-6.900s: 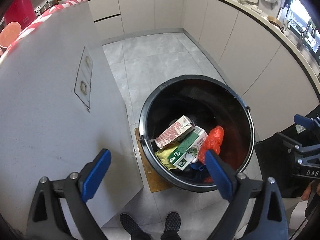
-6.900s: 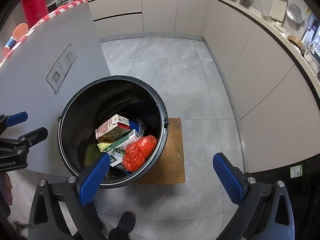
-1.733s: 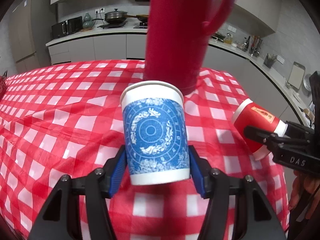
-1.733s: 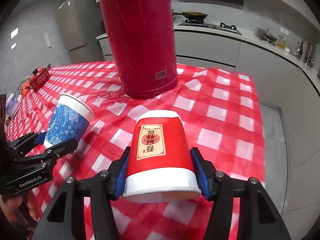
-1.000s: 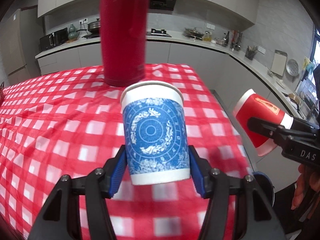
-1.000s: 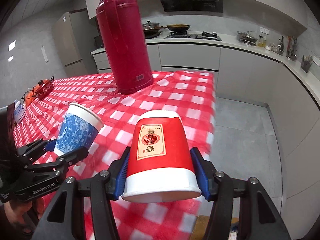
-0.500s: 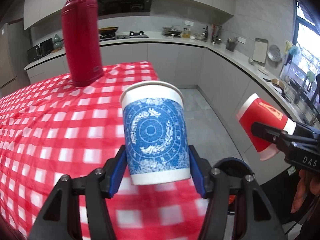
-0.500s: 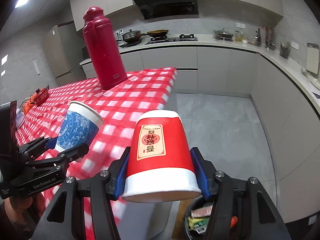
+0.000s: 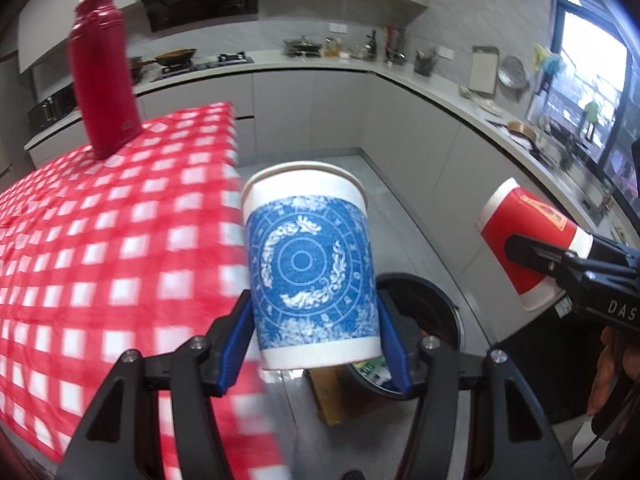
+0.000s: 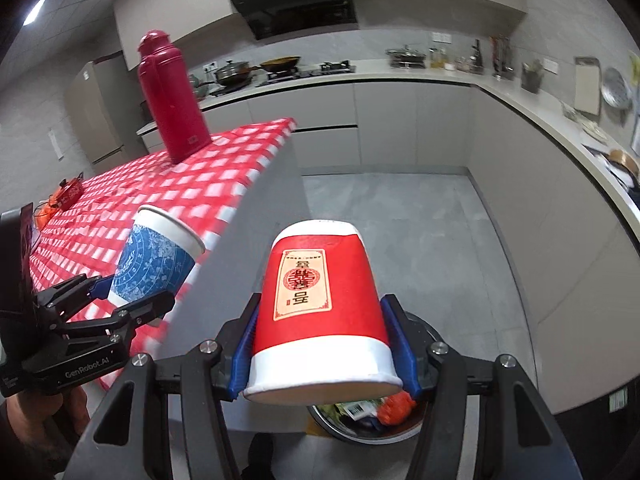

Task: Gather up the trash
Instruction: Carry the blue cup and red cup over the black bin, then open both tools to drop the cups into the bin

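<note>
My left gripper is shut on a blue-patterned paper cup, held upright in the air past the table's right edge. It also shows in the right wrist view. My right gripper is shut on a red paper cup, held upside down; it also shows in the left wrist view. The black trash bin stands on the floor below and behind both cups, partly hidden. In the right wrist view its rim shows trash inside.
A table with a red-and-white checked cloth is to the left, with a tall red thermos at its far corner. Grey kitchen cabinets and a counter curve round the back and right. A wooden board lies under the bin.
Both grippers have carried their cups to the right, off the table and over the floor by the bin. The bin has come more into view below the cups.
</note>
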`<state>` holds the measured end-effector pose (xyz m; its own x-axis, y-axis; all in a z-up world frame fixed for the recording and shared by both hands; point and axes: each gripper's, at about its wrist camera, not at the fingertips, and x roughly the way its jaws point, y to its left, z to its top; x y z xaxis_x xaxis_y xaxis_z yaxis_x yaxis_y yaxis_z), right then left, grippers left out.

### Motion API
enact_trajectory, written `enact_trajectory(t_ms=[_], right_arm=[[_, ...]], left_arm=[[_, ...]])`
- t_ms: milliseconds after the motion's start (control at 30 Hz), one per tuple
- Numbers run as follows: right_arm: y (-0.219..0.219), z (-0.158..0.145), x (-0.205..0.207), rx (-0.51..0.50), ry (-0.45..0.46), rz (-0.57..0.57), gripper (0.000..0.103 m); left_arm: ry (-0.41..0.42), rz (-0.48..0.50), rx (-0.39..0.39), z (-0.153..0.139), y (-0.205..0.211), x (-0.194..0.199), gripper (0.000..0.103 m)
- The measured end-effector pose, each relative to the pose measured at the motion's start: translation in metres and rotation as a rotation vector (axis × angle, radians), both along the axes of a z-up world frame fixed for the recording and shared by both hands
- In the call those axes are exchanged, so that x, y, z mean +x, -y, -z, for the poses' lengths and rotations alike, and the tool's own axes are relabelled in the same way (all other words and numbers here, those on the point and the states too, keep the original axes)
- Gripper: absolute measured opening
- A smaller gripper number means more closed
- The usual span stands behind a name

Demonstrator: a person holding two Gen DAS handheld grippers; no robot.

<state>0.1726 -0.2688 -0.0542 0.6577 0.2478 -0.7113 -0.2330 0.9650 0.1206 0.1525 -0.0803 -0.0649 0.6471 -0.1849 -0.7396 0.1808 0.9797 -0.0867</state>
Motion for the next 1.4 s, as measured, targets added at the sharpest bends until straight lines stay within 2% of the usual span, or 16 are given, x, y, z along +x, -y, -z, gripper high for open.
enact_trajectory(t_ms=[300,700,1200,1400], right_arm=[[0.052,0.023,-0.027,-0.002,-0.043,0.072,0.060],[0.061,0.075,-0.032,-0.064,-0.124,0.060,0.060],[0.069,0.161,0.008,-0.124,-0.267,-0.031,0.061],[0.065,0.197,0.027,-0.187,-0.306,-0.102,0.064]], left_arm=[[-0.042,0.088,0.014,0.020,0.044,-0.002,0.060],[-0.125,0.137,0.026,0.061,0.070,-0.006,0.060],[-0.282,0.148,0.014,0.124,0.102,0.021,0.060],[-0.350,0.158,0.014,0.153,0.114,0.035,0.063]])
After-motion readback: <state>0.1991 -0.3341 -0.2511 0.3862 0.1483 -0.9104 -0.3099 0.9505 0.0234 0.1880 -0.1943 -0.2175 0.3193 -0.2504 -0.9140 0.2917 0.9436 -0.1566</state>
